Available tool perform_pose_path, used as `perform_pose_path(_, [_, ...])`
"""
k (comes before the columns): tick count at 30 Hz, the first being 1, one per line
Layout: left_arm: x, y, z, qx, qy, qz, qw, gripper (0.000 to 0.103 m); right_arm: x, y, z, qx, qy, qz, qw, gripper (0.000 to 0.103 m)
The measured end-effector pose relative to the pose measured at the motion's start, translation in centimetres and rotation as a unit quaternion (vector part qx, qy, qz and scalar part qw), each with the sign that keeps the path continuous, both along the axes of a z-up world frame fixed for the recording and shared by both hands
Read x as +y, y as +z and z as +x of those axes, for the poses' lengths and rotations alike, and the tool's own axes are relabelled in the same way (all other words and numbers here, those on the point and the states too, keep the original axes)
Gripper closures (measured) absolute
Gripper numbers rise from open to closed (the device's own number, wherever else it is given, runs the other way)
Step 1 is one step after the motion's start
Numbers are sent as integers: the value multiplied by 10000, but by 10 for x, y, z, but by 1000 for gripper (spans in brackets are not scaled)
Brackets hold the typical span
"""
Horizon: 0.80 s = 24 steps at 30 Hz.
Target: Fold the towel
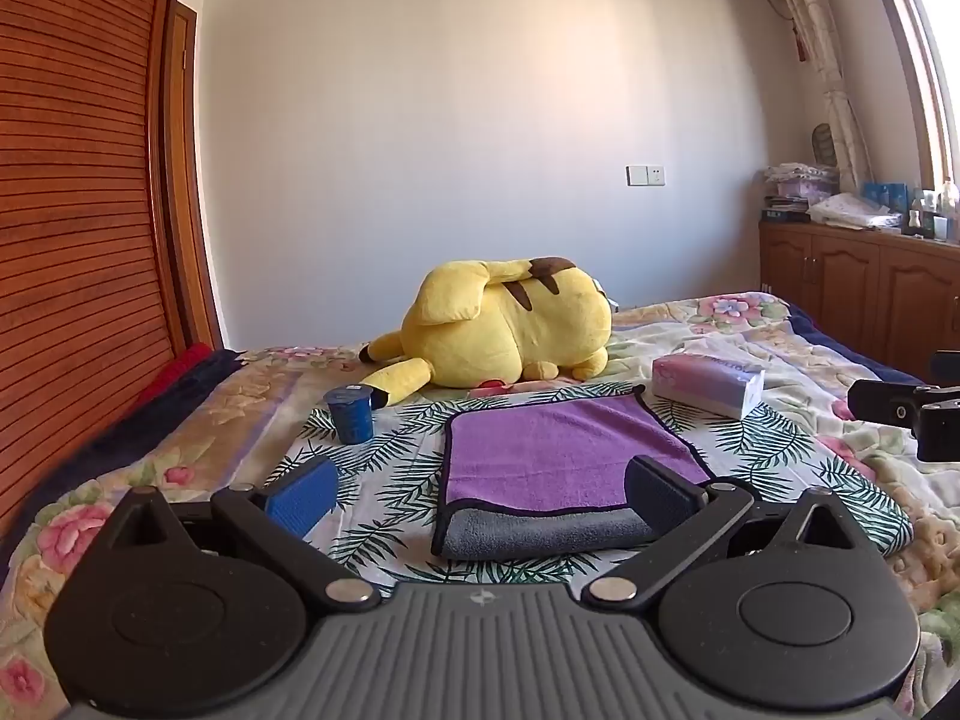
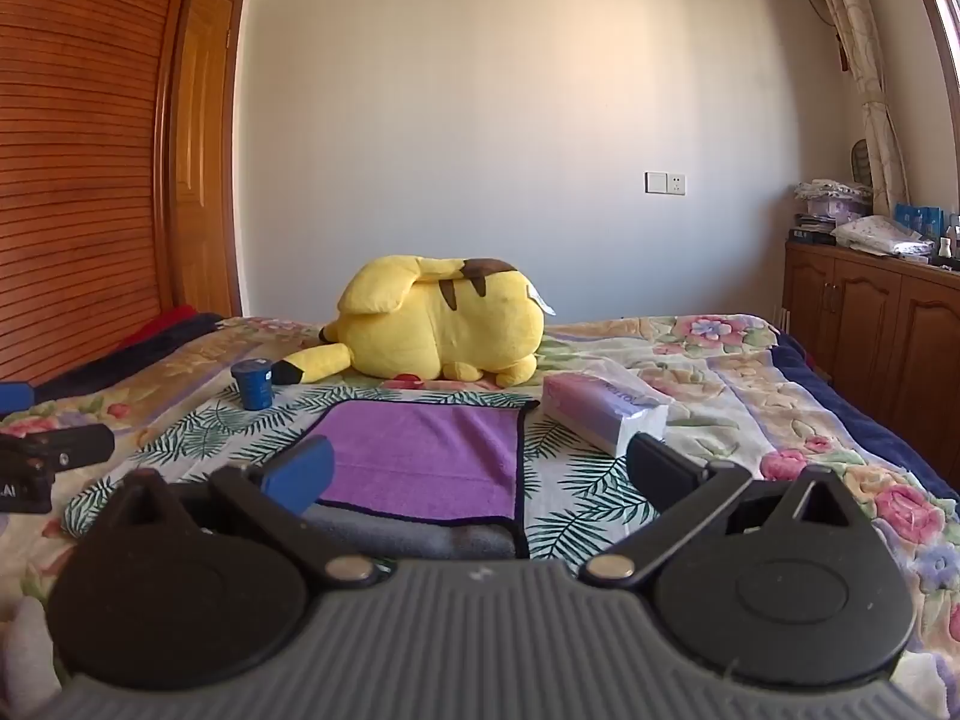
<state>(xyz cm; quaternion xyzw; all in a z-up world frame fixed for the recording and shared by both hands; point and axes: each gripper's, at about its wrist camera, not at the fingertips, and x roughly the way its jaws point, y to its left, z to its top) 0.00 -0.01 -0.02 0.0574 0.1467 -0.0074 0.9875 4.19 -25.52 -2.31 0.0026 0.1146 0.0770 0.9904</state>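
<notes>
At twelve o'clock from both spread grippers, left gripper (image 1: 480, 489) and right gripper (image 2: 480, 468), lies the towel (image 1: 558, 450); pinching its near corners evenly should keep edges aligned.

One purple towel (image 1: 558, 456) lies on the leaf-print cloth (image 1: 384, 468). Around the towel: one blue cup (image 1: 349, 415) to its left, one tissue pack (image 1: 708, 384) to its right, one yellow plush toy (image 1: 504, 327) behind it. Two grippers, left gripper (image 1: 480, 495) and right gripper (image 2: 480, 474), each with two fingers spread wide.
</notes>
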Motion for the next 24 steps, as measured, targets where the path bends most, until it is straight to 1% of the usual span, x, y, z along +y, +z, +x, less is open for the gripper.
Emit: perform_pose_path(24, [0, 0, 0, -17, 1, 33, 10000, 16, 2, 0, 0, -4, -2, -18, 10000, 0])
